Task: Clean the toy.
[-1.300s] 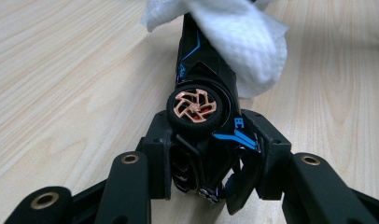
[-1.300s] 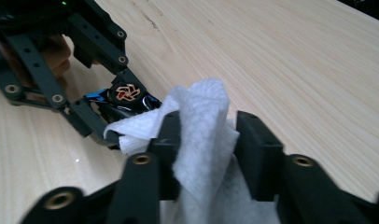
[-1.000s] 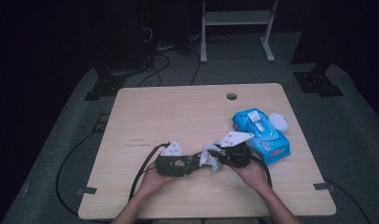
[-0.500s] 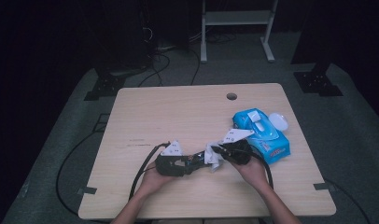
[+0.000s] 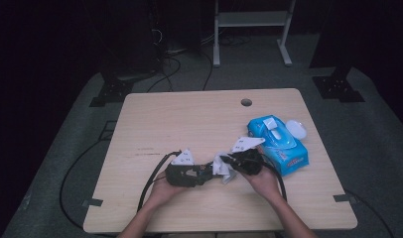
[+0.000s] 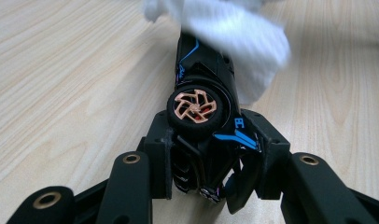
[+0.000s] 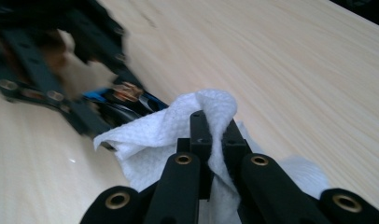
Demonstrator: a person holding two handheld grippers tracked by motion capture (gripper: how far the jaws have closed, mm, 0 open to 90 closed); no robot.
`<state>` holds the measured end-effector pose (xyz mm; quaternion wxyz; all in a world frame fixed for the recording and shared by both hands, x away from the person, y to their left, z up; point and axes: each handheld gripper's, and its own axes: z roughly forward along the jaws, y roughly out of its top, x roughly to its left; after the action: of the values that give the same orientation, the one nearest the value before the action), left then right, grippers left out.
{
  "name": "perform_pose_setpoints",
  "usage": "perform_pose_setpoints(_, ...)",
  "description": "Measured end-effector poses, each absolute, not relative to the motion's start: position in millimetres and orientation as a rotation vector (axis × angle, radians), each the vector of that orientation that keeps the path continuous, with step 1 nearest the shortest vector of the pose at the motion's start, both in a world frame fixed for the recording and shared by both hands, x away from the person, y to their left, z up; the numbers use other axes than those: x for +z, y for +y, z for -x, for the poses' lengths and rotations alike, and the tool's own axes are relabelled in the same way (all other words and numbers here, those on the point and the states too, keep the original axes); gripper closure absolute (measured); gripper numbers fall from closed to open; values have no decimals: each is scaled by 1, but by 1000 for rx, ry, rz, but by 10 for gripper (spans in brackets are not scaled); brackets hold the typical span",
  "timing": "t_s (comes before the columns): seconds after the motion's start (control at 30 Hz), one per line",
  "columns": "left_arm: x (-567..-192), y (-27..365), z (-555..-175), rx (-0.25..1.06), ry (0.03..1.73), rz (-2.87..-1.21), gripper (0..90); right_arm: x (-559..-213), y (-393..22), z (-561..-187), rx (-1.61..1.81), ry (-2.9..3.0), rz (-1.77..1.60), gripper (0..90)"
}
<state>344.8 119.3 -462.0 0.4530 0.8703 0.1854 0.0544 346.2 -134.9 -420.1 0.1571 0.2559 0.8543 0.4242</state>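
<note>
With the left gripper (image 6: 211, 154) clamped on the black-and-blue toy car (image 6: 204, 100) at the table's (image 5: 189, 119) 6 o'clock edge, the right gripper (image 7: 214, 140), pinching the white wet wipe (image 7: 150, 135), risked snagging 1 copper-spoked wheel (image 6: 195, 106).

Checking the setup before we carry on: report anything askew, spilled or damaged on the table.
Nothing stands out. The toy car lies on its side only because the left hand-held gripper clamps it while the right hand-held gripper holds a white wipe against it. The blue wipes pack lies flat, nothing spilled.
</note>
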Motion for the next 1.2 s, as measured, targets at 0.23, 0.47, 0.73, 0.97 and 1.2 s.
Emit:
perform_pose_setpoints(0.23,-462,119,-345,136,461,-2150,576,-420,-160,-351,1206,2418,-823,872)
perform_pose_setpoints(0.47,-462,119,-345,135,457,-2149,577,-422,-137,-348,1220,2444,-747,872)
perform_pose_setpoints(0.73,-462,119,-347,133,448,-2154,577,-420,-167,-355,1205,2426,-854,872)
perform_pose_setpoints(0.97,-462,116,-346,136,452,-2152,577,-420,-141,-353,1231,2468,-787,872)
perform_pose_setpoints(1.2,-461,112,-346,133,444,-2159,577,-421,-102,-348,1298,2544,-691,872)
